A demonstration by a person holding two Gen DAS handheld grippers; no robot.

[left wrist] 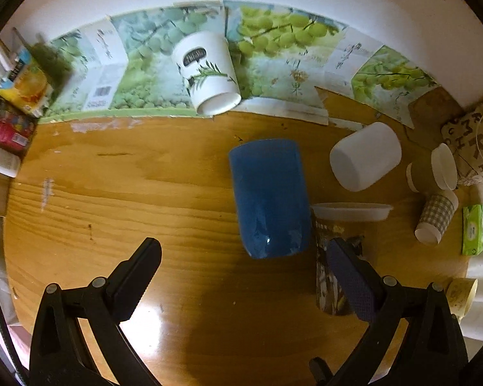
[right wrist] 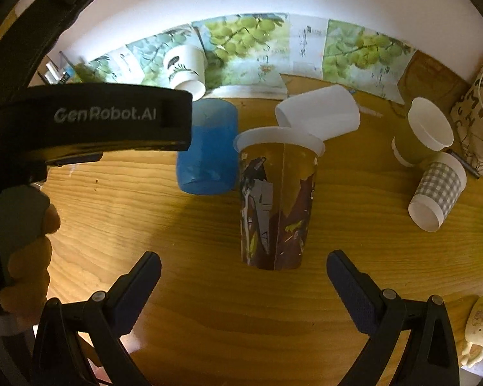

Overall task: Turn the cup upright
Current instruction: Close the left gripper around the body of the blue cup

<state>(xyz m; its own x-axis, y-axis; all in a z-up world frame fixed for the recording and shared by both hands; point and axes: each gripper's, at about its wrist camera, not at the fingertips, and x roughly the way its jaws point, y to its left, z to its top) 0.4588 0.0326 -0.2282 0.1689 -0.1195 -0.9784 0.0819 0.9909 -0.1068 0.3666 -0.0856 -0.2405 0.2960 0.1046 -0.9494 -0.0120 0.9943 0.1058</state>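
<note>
Both hand-held grippers sit lowest in frame with their jaws spread wide and nothing between them: the left hand-held gripper [left wrist: 241,276] over bare wood, the right hand-held gripper [right wrist: 244,286] lined up on a tall printed paper cup [right wrist: 278,199] that already stands upright on the desk [right wrist: 177,289], mouth up.

So which cup needs flipping? My guess is the blue cup [left wrist: 269,197], lying on its side just left of the printed one, roughly mid-desk and straight ahead of the left gripper. Its closed base seems to point at the near side, though I can't tell for sure. A white cup [left wrist: 365,156] is tipped over behind them, and farther right a checkered cup [left wrist: 436,222] lies on its side too. One more white cup with a leaf print [left wrist: 209,72] leans against the grape poster at the far edge.

The blue one looks like smooth plastic: light, fairly stiff, probably a bit slick, and likely to roll if nudged sideways. I'd pinch it across the body near the far end, squeeze gently, then swing it upright.
</note>
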